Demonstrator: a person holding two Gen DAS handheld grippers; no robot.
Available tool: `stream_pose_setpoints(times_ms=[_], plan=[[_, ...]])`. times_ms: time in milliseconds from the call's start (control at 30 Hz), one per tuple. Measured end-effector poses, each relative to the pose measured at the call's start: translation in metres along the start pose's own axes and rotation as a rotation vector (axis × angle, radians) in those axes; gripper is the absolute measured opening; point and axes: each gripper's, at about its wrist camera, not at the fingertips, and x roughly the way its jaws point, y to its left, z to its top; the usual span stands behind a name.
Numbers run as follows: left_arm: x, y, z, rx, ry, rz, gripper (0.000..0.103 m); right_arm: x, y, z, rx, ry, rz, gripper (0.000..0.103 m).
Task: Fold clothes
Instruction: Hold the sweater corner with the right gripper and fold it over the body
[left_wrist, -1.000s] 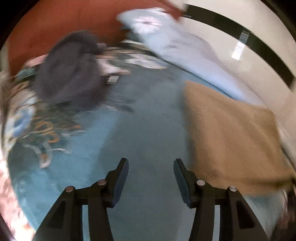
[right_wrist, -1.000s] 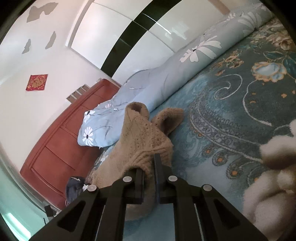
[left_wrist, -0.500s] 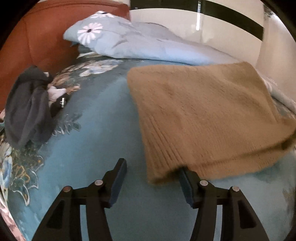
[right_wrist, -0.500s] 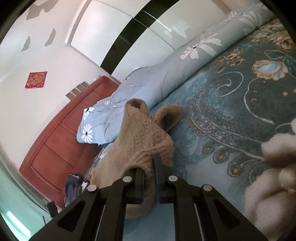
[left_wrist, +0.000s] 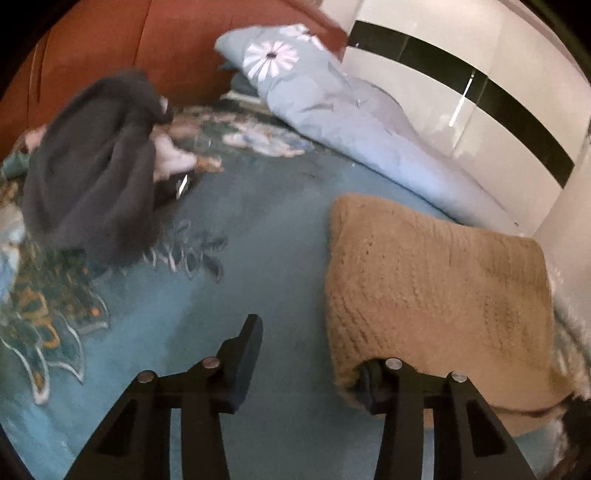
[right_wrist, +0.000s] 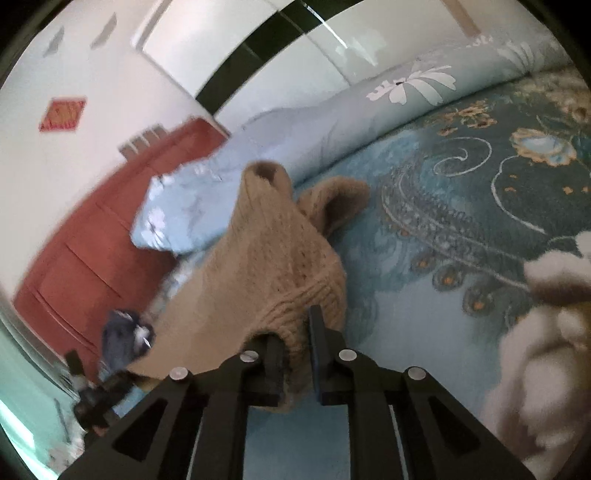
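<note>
A tan knit sweater (left_wrist: 436, 284) lies folded on the teal patterned bedspread (left_wrist: 207, 302). My left gripper (left_wrist: 310, 354) is open at the sweater's near left corner; its right finger is under the sweater's edge, its left finger (left_wrist: 247, 350) is over bare bedspread. In the right wrist view my right gripper (right_wrist: 295, 343) is shut on the ribbed hem of the sweater (right_wrist: 273, 254), which rises in a bunched fold ahead of it. A sleeve end (right_wrist: 332, 199) sticks out beyond.
A dark grey garment (left_wrist: 92, 166) lies heaped at the far left by the red-brown headboard (left_wrist: 177, 48). A light blue floral quilt (left_wrist: 347, 122) runs along the white wardrobe wall. A white fluffy item (right_wrist: 546, 339) lies at the right.
The left view swung away and back. My left gripper's right finger has slid under the sweater's corner. My right gripper keeps its hold on the hem, almost still.
</note>
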Motion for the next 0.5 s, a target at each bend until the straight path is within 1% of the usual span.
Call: stream_pose_setpoints(times_ms=[67, 133, 167, 233, 300, 367, 433, 467, 500], plan=[[0.002, 0.004, -0.001, -0.023, 0.014, -0.018, 0.048, 0.003, 0.008, -0.006, -0.037, 0.027, -0.043, 0.019], [0.003, 0.005, -0.001, -0.036, 0.021, -0.031, 0.048, 0.006, 0.015, -0.012, -0.068, 0.049, -0.084, 0.024], [0.003, 0.006, -0.001, -0.042, 0.023, -0.038, 0.048, 0.005, 0.014, -0.014, -0.063, 0.053, -0.099, 0.025], [0.003, 0.008, -0.001, -0.052, 0.027, -0.053, 0.048, 0.003, 0.013, -0.020, -0.055, 0.062, -0.128, 0.033], [0.004, 0.010, 0.002, -0.062, 0.030, -0.065, 0.048, 0.000, 0.011, -0.026, -0.046, 0.070, -0.157, 0.037], [0.003, 0.012, 0.003, -0.069, 0.029, -0.079, 0.047, -0.002, 0.010, -0.032, -0.035, 0.073, -0.177, 0.038], [0.003, 0.013, 0.004, -0.076, 0.034, -0.099, 0.034, -0.005, 0.006, -0.031, -0.015, 0.059, -0.168, 0.038], [0.003, 0.013, 0.005, -0.082, 0.042, -0.113, 0.024, -0.006, 0.004, -0.030, -0.005, 0.052, -0.164, 0.038], [0.002, 0.013, 0.006, -0.089, 0.048, -0.126, 0.018, -0.007, 0.002, -0.028, 0.005, 0.045, -0.160, 0.034]])
